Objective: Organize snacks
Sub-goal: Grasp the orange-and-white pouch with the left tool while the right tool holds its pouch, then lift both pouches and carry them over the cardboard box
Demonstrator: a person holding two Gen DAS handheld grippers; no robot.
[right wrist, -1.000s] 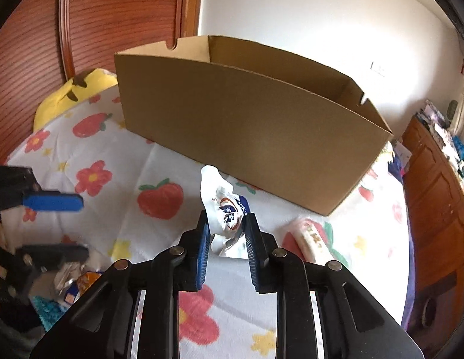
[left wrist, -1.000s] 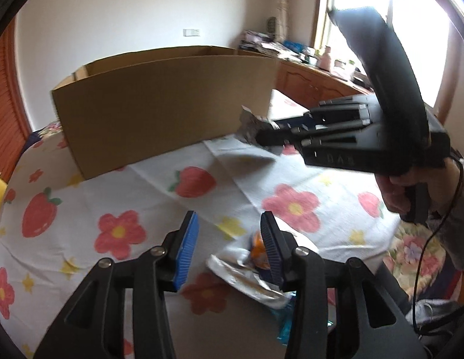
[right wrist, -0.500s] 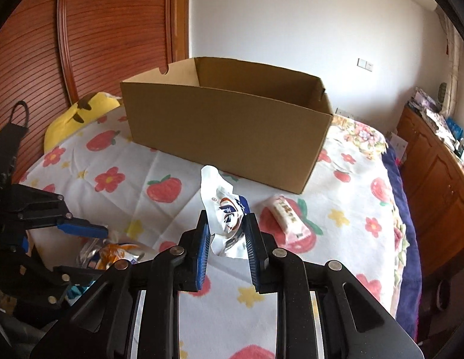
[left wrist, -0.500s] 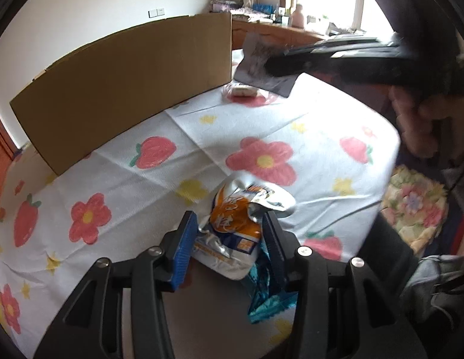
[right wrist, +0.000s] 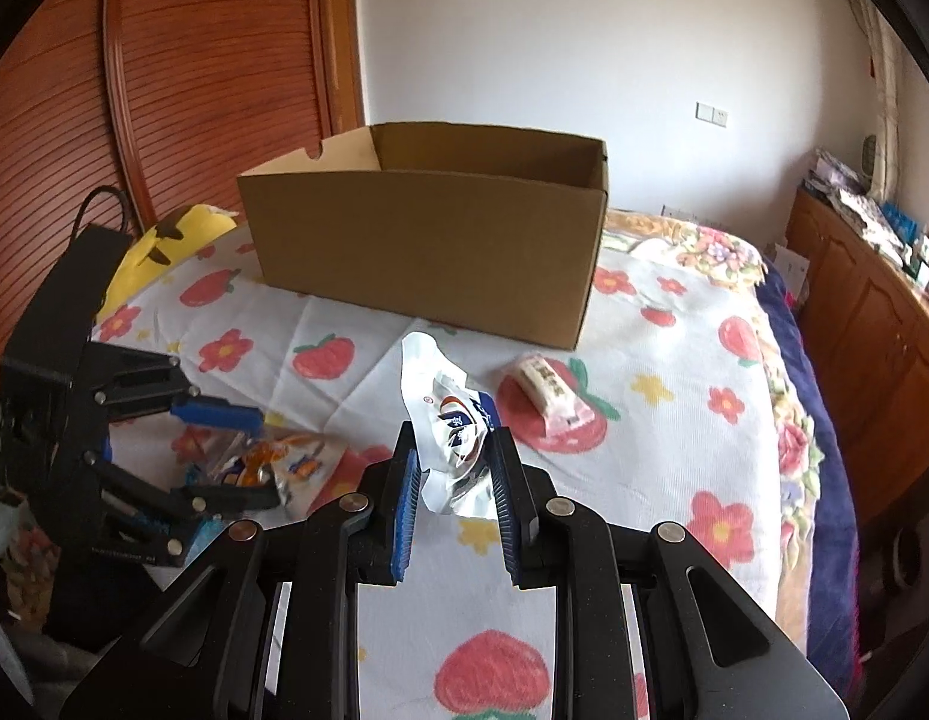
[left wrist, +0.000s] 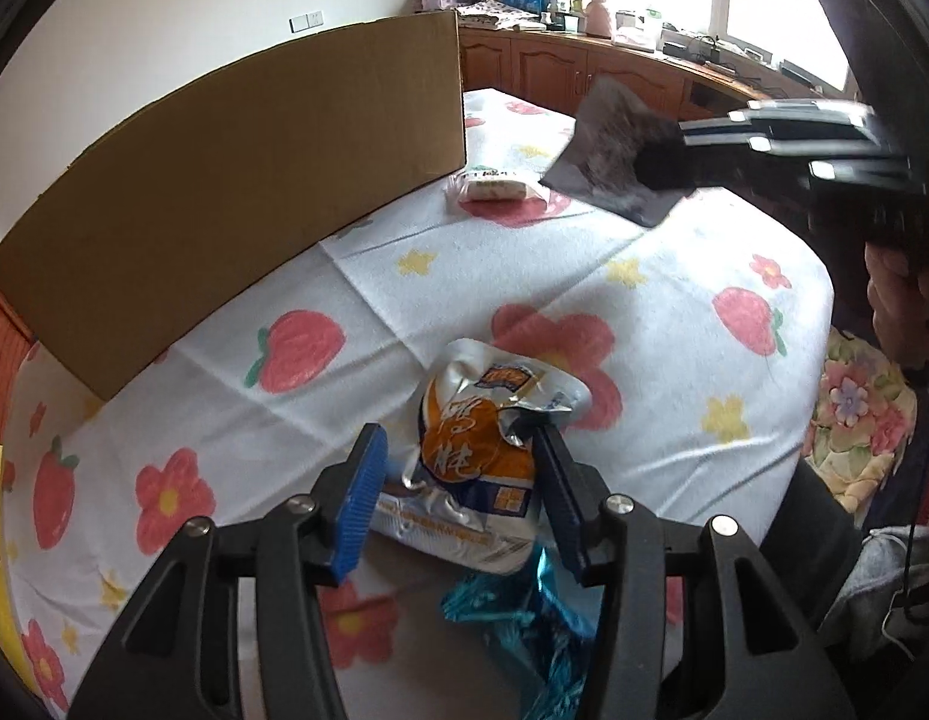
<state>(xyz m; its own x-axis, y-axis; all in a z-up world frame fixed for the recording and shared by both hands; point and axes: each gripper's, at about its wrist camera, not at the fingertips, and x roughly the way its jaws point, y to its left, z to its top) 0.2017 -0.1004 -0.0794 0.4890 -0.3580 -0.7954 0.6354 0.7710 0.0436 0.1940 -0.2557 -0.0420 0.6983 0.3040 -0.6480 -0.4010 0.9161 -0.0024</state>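
Observation:
My left gripper (left wrist: 458, 492) is open around an orange and silver snack bag (left wrist: 488, 438) lying near the bed's front edge; its jaws stand on either side of it, and it also shows in the right wrist view (right wrist: 284, 462). My right gripper (right wrist: 455, 498) is shut on a white and blue snack packet (right wrist: 449, 414) and holds it above the bedspread; the packet also shows in the left wrist view (left wrist: 614, 156). The open cardboard box (right wrist: 428, 246) stands behind. A small pink wrapped snack (right wrist: 548, 390) lies beside the box.
A blue foil wrapper (left wrist: 524, 612) lies under the left gripper. The strawberry and flower bedspread (left wrist: 644, 312) covers the bed. A yellow pillow (right wrist: 158, 246) lies at the far left. Wooden cabinets (right wrist: 872, 324) stand to the right.
My left gripper has moved forward so the orange snack bag now sits between its open jaws. My right gripper has pulled back from the box, still holding its packet.

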